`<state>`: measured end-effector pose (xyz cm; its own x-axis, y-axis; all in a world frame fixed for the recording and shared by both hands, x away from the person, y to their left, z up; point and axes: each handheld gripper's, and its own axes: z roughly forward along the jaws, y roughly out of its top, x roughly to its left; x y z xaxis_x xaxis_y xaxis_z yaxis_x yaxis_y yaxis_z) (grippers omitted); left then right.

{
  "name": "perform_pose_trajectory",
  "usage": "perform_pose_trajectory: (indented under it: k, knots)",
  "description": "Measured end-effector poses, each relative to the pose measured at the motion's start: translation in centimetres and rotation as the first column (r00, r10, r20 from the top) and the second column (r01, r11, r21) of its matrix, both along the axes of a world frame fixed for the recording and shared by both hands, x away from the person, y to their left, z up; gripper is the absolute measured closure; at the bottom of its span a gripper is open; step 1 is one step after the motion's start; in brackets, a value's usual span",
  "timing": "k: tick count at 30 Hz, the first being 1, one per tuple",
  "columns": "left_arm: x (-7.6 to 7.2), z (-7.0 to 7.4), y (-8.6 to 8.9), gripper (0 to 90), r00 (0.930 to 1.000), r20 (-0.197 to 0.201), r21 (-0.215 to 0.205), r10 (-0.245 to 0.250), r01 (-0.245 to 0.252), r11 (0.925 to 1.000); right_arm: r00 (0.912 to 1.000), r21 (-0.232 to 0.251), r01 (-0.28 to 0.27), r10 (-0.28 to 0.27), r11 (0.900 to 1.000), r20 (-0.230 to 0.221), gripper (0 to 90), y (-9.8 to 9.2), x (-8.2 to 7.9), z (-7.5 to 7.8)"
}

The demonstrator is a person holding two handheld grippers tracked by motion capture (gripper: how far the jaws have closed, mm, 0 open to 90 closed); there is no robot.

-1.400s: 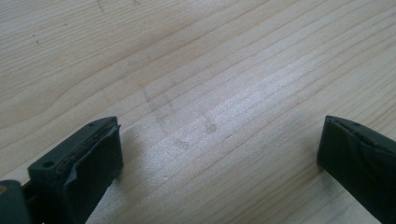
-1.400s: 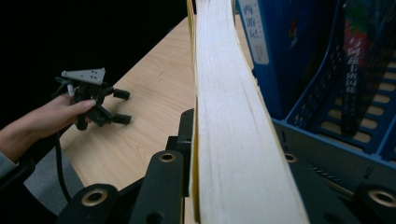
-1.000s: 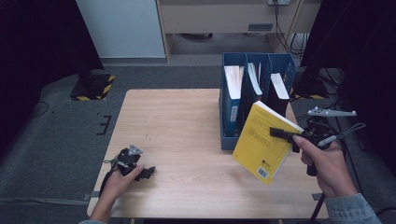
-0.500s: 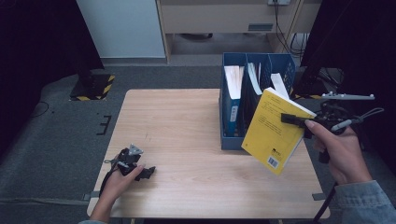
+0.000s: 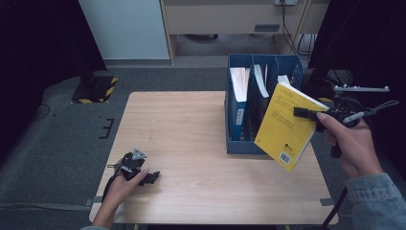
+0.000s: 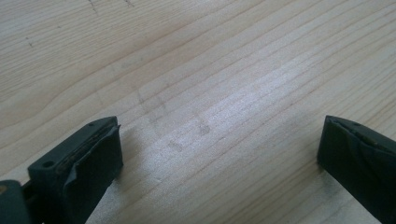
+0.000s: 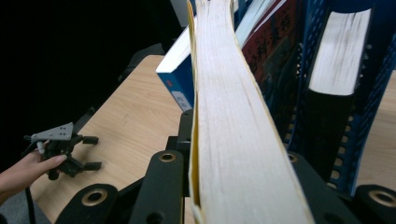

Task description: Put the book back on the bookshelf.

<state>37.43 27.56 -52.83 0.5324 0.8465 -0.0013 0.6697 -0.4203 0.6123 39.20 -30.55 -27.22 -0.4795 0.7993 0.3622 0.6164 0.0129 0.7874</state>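
Observation:
A thick yellow book [image 5: 286, 125] hangs tilted in the air in front of the blue file rack [image 5: 235, 143], held by my right gripper [image 5: 306, 114], which is shut on its long edge. In the right gripper view the book's page edge [image 7: 233, 116] runs up between the two jaws. My left gripper [image 5: 152, 176] rests on the wooden table [image 5: 182, 124] near the front left corner. Its jaws stand open over bare wood [image 6: 205, 116], with nothing between them.
The blue file rack stands at the table's back right with several compartments holding books and papers [image 5: 238, 84]. A black-spined book [image 7: 334, 84] fills one slot. The table's right edge runs just under the right hand. Dark floor surrounds the table.
My right gripper has carried the yellow book up and toward the rack, and the book now stands steeper. The left gripper has stayed where it was.

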Motion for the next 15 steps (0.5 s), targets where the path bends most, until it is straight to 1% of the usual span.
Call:
perform_pose_trajectory:
  k: [4, 5, 6, 7, 8, 9, 11, 15]
  knots:
    - [0.0, 0.0, 0.0, 0.0, 1.0, -0.005, 0.004, -0.007, 0.007, 1.0, 0.9998, -0.004, 0.019, -0.019, 1.0, 0.001, 74.2, -0.3, 0.5, 0.3]
    - [0.0, 0.0, 0.0, 0.0, 0.9999, -0.005, 0.004, -0.009, 0.009, 0.9999, 0.9993, -0.015, 0.038, -0.038, 0.999, 0.0, 74.2, -0.5, 0.9, 0.5]
    - [0.0, 0.0, 0.0, 0.0, 0.9999, -0.005, 0.004, -0.009, 0.009, 0.9999, 0.9993, -0.015, 0.038, -0.038, 0.999, 0.0, 74.2, -0.5, 0.9, 0.5]
    - [0.0, 0.0, 0.0, 0.0, 0.9999, -0.006, 0.005, -0.009, 0.009, 0.9999, 0.9982, -0.022, 0.06, -0.06, 0.998, 0.001, 74.2, -0.6, 1.3, 0.4]
    - [0.0, 0.0, 0.0, 0.0, 0.9999, -0.006, 0.005, -0.009, 0.009, 0.9999, 0.9982, -0.022, 0.06, -0.06, 0.998, 0.001, 74.2, -0.6, 1.3, 0.4]
    - [0.0, 0.0, 0.0, 0.0, 0.9999, -0.006, 0.005, -0.009, 0.009, 1.0, 0.9974, -0.037, 0.072, -0.072, 0.997, 0.003, 74.2, -0.6, 1.6, 0.3]
    - [0.0, 0.0, 0.0, 0.0, 0.9999, -0.006, 0.005, -0.009, 0.009, 0.9999, 0.997, -0.049, 0.077, -0.077, 0.996, 0.005, 74.2, -0.6, 2.0, 0.2]
    - [0.0, 0.0, 0.0, 0.0, 0.9999, -0.006, 0.005, -0.008, 0.008, 1.0, 0.9963, -0.061, 0.086, -0.086, 0.994, 0.005, 74.2, -0.6, 2.5, 0.4]
